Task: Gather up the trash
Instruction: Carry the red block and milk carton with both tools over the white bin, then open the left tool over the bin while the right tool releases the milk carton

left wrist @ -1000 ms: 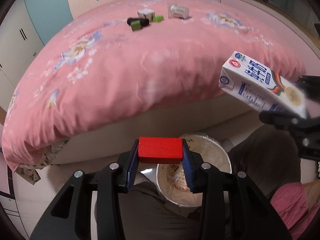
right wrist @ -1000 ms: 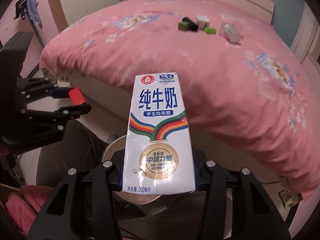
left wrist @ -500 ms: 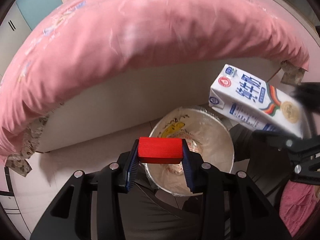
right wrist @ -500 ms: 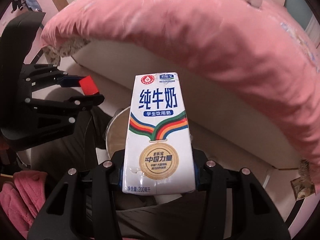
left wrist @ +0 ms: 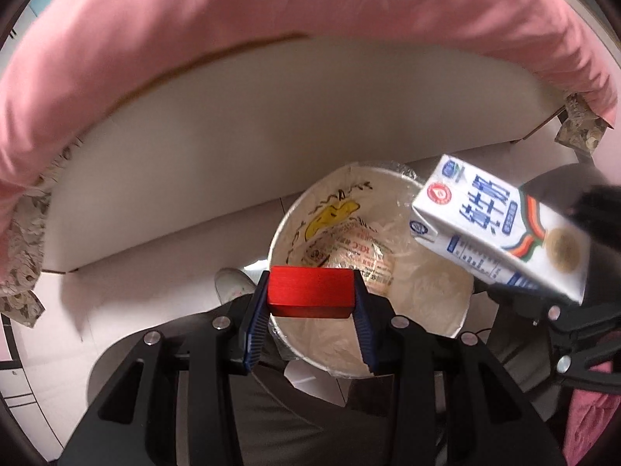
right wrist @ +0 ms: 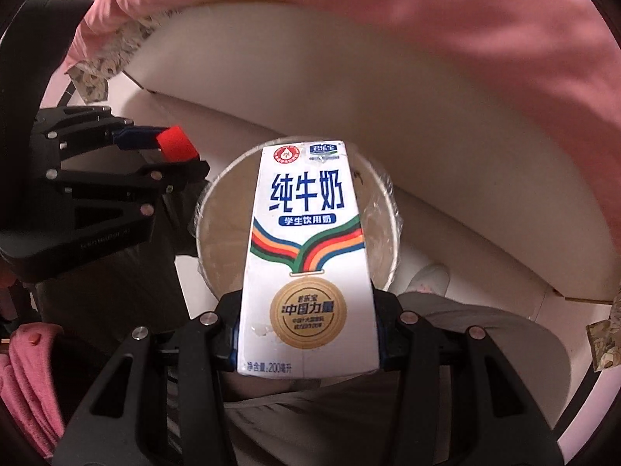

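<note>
My left gripper [left wrist: 310, 306] is shut on a red block [left wrist: 310, 297] and holds it over the near rim of a round bin [left wrist: 462, 322] lined with clear plastic, with paper wrappers inside. My right gripper [right wrist: 306, 339] is shut on a white milk carton [right wrist: 306, 256] and holds it above the same bin [right wrist: 396, 256]. The carton shows in the left wrist view [left wrist: 500, 233], tilted over the bin's right side. The left gripper with the red block [right wrist: 176, 147] shows at the left of the right wrist view.
The bed's pink quilt [left wrist: 271, 19] hangs over a white bed base [left wrist: 233, 147] just behind the bin. The bin stands on a light floor [left wrist: 116, 295] between the person's legs in dark trousers [left wrist: 310, 427]. A white shoe [right wrist: 429, 279] is beside the bin.
Both grippers have dropped from bed height down toward the floor and tilted down. The bin now lies right under the block and the carton. Both grips are unchanged.
</note>
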The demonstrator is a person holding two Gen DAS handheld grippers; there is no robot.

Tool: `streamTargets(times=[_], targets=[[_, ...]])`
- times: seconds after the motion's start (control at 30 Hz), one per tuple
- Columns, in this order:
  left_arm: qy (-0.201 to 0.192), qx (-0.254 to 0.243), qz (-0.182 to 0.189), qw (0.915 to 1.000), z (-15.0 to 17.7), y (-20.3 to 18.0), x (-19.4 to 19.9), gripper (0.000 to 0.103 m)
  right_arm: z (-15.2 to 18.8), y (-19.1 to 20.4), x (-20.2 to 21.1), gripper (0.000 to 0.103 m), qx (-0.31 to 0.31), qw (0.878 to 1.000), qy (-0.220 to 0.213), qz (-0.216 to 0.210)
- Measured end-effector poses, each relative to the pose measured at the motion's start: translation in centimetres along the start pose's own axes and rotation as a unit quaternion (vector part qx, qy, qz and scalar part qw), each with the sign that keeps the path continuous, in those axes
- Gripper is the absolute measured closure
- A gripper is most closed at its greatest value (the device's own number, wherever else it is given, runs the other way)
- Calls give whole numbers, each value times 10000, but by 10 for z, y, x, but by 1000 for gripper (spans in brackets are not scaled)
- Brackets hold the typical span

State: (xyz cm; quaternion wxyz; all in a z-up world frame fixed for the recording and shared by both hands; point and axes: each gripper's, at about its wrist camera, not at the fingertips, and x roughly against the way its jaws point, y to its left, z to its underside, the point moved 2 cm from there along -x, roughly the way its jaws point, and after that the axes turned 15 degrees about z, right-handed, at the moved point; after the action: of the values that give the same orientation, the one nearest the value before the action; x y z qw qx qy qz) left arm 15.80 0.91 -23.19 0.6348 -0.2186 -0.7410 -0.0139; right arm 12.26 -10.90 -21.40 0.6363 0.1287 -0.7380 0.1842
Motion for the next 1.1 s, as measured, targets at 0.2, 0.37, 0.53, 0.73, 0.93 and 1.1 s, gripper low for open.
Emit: streamTargets(times=[0.2,0.37,0.53,0.73,0.93,1.1], targets=[[286,261,112,9992,-6,12,-30,61,-4,13,-31,54,153,9990,417,17],[551,488,295,9968,-4,20,-53,61,-2,17,-61,54,271,9966,780,81],[726,729,452,9937,-5,27,-73,61,-6,19,-88,54,254,9928,1172,-20],[1023,1002,664,9875,-4,34,-99,61,-14,17,-123,54,-50,9857,1644,-367],[1320,1268,739,9803,-8,42,-126,61,-19,18,-152,54,-239,9792,1949,-518],[1575,1401,669,9752,-8,45,-147,59,-19,15,-170,54,-83,9794,1998,-281]])
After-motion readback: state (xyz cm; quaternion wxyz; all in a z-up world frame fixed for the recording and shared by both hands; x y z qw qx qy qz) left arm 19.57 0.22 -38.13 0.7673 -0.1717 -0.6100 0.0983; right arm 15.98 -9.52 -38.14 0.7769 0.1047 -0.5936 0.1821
